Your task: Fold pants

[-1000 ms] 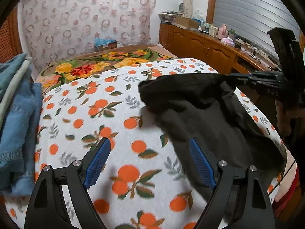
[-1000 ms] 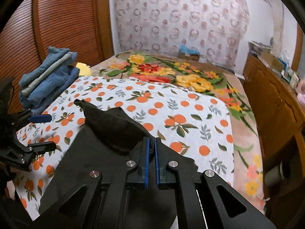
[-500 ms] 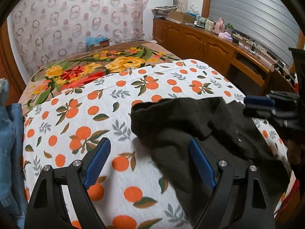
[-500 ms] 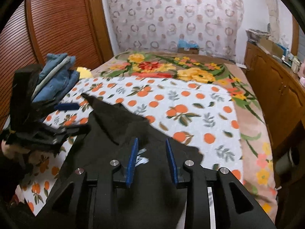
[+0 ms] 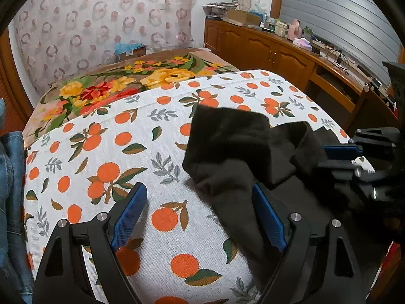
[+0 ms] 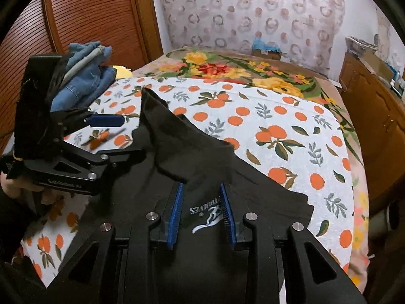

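Observation:
Black pants (image 5: 240,152) lie rumpled on the orange-print sheet (image 5: 114,152), with one folded-over flap on top. My left gripper (image 5: 198,190) stands wide open at their near left edge, one finger over the cloth, the other over the sheet. My right gripper (image 6: 201,186) hovers low over the pants (image 6: 192,152). Its jaws are closing with a gap still between them. Between the pads only flat cloth and a white logo (image 6: 207,215) show, and nothing is pinched. Each gripper shows in the other's view: right gripper (image 5: 322,157), left gripper (image 6: 129,135).
A stack of folded denim (image 6: 86,76) sits at the bed's left side by a wooden slatted door (image 6: 88,20). A floral blanket (image 5: 126,86) covers the far end of the bed. A cluttered wooden cabinet (image 5: 265,50) runs along the right side.
My right gripper let go of the pants fold it was shut on, opened, then narrowed a little. The left gripper moved in toward the pants, still wide open.

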The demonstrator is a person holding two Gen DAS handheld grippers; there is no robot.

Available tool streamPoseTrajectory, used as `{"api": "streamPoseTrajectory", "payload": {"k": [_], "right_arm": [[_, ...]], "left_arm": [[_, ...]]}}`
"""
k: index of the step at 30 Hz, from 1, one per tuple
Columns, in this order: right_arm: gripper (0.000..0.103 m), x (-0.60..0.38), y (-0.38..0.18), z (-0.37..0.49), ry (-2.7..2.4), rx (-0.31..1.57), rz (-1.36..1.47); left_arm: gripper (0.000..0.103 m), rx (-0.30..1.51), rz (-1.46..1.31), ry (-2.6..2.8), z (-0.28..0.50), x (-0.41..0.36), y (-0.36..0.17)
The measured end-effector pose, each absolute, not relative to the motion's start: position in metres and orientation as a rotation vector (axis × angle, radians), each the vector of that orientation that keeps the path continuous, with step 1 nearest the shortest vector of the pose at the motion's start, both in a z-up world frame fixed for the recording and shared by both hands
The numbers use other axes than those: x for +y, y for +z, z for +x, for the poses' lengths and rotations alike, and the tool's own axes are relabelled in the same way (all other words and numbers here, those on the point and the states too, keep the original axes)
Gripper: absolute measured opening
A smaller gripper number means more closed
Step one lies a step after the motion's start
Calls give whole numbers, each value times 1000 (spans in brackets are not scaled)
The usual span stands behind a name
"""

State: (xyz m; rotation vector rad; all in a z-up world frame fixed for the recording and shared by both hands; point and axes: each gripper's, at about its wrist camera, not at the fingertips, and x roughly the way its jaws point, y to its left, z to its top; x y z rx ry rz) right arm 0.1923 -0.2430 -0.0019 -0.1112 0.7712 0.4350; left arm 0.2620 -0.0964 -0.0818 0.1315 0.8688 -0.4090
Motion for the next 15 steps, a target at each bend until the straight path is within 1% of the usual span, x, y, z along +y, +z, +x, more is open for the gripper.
{"api": "streamPoseTrajectory", "payload": {"k": [1,4,15], "right_arm": [[8,-245,-2,193,430,773,-116],[5,-254,3,190,397,756,-108],[5,-314,5,189,173,757,-46]], "left_arm": [[85,868,131,-410,263,-96,-83],[85,866,129,-415,263,-96,-85],[85,881,124,-426,264,-97,-89]]}}
